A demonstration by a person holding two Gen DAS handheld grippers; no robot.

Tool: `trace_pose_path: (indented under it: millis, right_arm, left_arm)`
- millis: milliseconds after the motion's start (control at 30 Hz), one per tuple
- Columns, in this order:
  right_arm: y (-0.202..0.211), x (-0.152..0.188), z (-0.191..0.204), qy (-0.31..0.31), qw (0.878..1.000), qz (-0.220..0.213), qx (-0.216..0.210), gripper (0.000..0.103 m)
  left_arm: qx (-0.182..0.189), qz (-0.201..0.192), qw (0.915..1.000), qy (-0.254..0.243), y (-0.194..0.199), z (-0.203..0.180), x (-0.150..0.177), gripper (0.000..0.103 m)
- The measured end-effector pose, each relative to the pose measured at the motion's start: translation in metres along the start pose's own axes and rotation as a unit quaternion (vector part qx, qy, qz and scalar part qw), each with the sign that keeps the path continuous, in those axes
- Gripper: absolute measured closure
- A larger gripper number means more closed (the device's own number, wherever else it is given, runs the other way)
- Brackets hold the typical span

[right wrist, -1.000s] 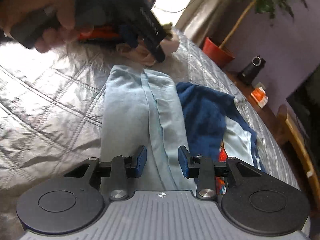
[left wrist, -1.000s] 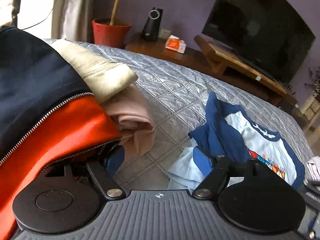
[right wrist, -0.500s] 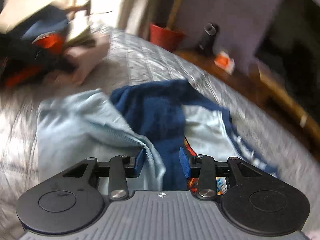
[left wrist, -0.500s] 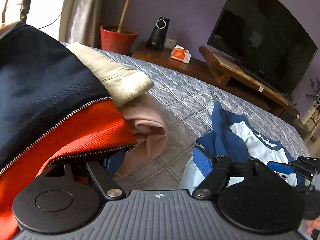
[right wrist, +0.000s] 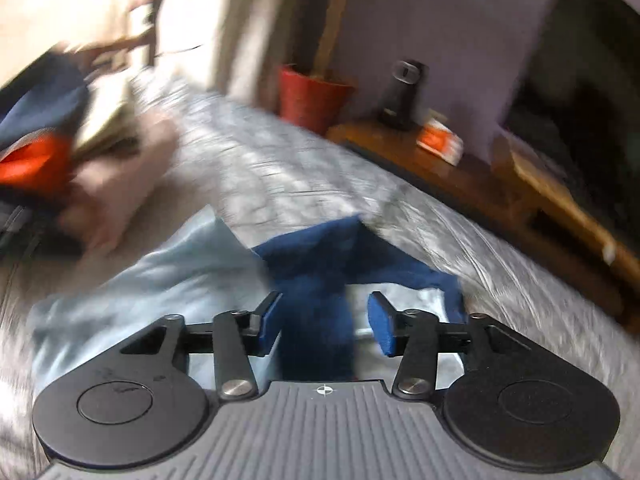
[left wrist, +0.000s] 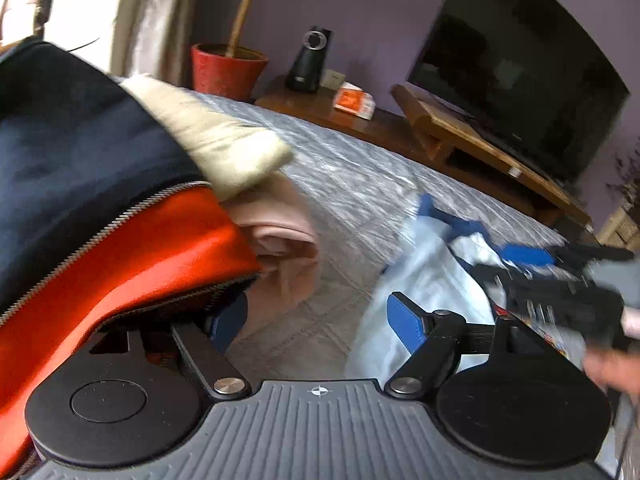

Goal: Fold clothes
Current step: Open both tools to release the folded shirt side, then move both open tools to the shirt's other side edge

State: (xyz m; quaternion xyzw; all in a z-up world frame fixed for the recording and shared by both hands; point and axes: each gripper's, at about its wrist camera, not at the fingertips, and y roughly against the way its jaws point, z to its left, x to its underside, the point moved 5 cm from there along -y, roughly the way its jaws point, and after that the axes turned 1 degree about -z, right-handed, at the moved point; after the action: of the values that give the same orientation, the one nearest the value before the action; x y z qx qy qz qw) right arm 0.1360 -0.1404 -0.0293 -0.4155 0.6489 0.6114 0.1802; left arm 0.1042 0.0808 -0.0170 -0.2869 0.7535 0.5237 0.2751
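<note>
Broadly, bed: a silver-grey quilted bedspread (right wrist: 280,176) fills the middle of both views, with all the clothes lying on it.
TV: a dark screen (left wrist: 516,64) stands on a wooden bench (left wrist: 472,140) past the far edge of the bed.
Clothes pile: a navy and orange zipped jacket (left wrist: 100,200) lies over a cream garment (left wrist: 216,148) and a pink garment (left wrist: 280,240), at the left of the left wrist view; in the right wrist view it is a blur at far left.
T-shirt: a pale blue shirt with navy sleeves (right wrist: 320,276) lies crumpled on the bedspread, to the right of the pile and apart from it.
Left gripper (left wrist: 316,320): jaws spread wide with nothing between them; its left finger is tucked under the jacket's edge, its right finger is over the pale cloth.
Right gripper (right wrist: 322,326): jaws parted, a navy fold of the T-shirt runs between the blue pads, which are not pressed on it; whether they touch it is unclear.
Plant pot: red (left wrist: 228,68), beside a curtain beyond the bed.
Speaker: a small black unit (left wrist: 310,60) on the bench, near an orange pack (left wrist: 354,102).
</note>
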Motion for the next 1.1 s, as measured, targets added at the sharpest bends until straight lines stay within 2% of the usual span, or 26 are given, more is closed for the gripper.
trace_pose_path:
  millis: [100, 167, 233, 267, 400, 567, 667, 733, 767, 867, 1000, 1100]
  right_arm:
    - [0.005, -0.003, -0.024, -0.054, 0.998, -0.010, 0.010, 0.048]
    - [0.030, -0.002, -0.035, -0.056, 0.998, -0.028, 0.014, 0.039]
    - [0.064, 0.006, -0.045, -0.038, 0.998, -0.049, 0.028, 0.022]
    - [0.082, 0.015, -0.052, -0.031, 0.997, -0.052, 0.037, 0.022]
    - [0.137, 0.080, -0.083, -0.048, 0.997, -0.003, 0.053, 0.025]
    - [0.175, 0.166, -0.095, -0.047, 0.992, 0.080, 0.083, 0.031]
    - [0.185, 0.191, -0.101, -0.059, 0.989, 0.092, 0.096, 0.031]
    - [0.186, 0.200, -0.105, -0.081, 0.989, 0.090, 0.081, 0.030]
    - [0.186, 0.203, -0.105, -0.079, 0.990, 0.091, 0.071, 0.030]
    - [0.183, 0.209, -0.101, -0.046, 0.991, 0.094, 0.079, 0.030]
    - [0.174, 0.211, -0.117, -0.061, 0.990, 0.076, 0.102, 0.026]
    - [0.163, 0.208, -0.137, -0.077, 0.983, 0.077, 0.145, 0.020]
  left_arm:
    - [0.025, 0.001, 0.9994, -0.026, 0.002, -0.011, 0.002, 0.021]
    - [0.040, 0.010, 0.9982, -0.043, 0.000, -0.018, 0.006, 0.021]
    - [0.049, 0.021, 0.9967, -0.061, -0.002, -0.023, 0.010, 0.021]
    - [0.053, 0.023, 0.9961, -0.067, -0.003, -0.026, 0.012, 0.021]
    - [0.079, 0.016, 0.9921, -0.096, -0.001, -0.041, 0.015, 0.021]
    - [0.090, 0.001, 0.9808, -0.173, 0.000, -0.076, 0.026, 0.021]
    - [0.105, -0.002, 0.9741, -0.200, 0.001, -0.093, 0.033, 0.021]
    - [0.124, -0.006, 0.9689, -0.214, 0.004, -0.104, 0.036, 0.021]
    - [0.133, -0.008, 0.9661, -0.221, 0.005, -0.109, 0.039, 0.021]
    - [0.140, 0.011, 0.9589, -0.247, -0.003, -0.124, 0.051, 0.021]
    - [0.129, 0.032, 0.9507, -0.280, -0.014, -0.138, 0.068, 0.021]
    - [0.127, 0.041, 0.9470, -0.292, -0.019, -0.145, 0.076, 0.021]
